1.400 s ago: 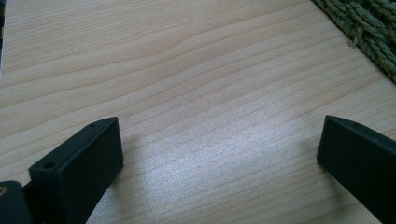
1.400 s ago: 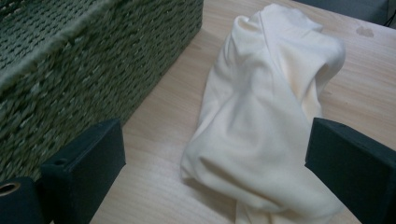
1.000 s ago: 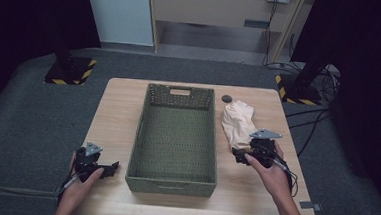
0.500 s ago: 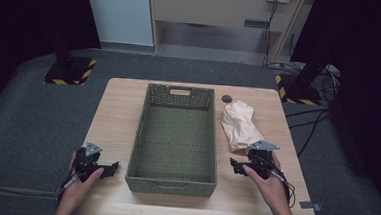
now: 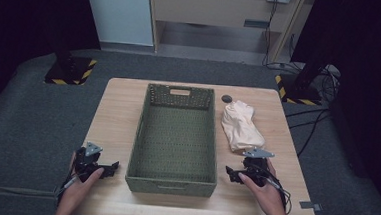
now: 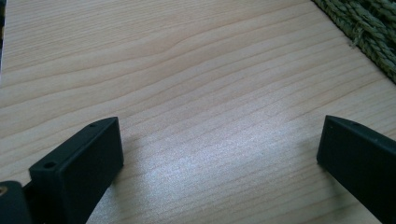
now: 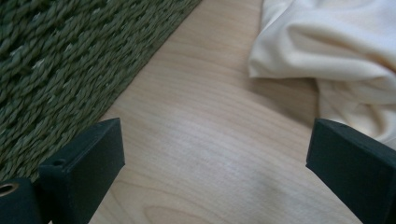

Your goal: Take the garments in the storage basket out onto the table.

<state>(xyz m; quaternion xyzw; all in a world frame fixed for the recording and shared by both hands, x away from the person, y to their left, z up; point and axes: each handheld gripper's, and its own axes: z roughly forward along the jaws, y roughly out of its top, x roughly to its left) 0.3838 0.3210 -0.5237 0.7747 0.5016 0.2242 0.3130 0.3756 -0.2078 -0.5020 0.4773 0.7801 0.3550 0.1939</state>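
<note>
High view looks down on a wooden table [image 5: 118, 108] with a green woven basket [image 5: 175, 136] in the middle, its long sides running away from the person; a cream cloth [image 5: 240, 126] lies crumpled on the bare wood just right of the basket, and a small dark round thing [image 5: 226, 98] sits near the cloth's far end; the right gripper [image 5: 234, 174] rests low at the table's near right, held in the person's right hand [image 5: 266, 190], just short of the cloth's near edge and close beside the basket's right wall; the left gripper [image 5: 108, 167] sits at the near left in the left hand [image 5: 81, 188], pointing toward the basket. Right gripper view shows its two black jaws spread wide with nothing between them but wood; the basket wall lies to the left and the cloth [image 7: 327, 51] ahead to the right. Left gripper view shows its jaws likewise wide apart and empty over bare wood, a basket corner [image 6: 369, 32] at upper right.
</note>
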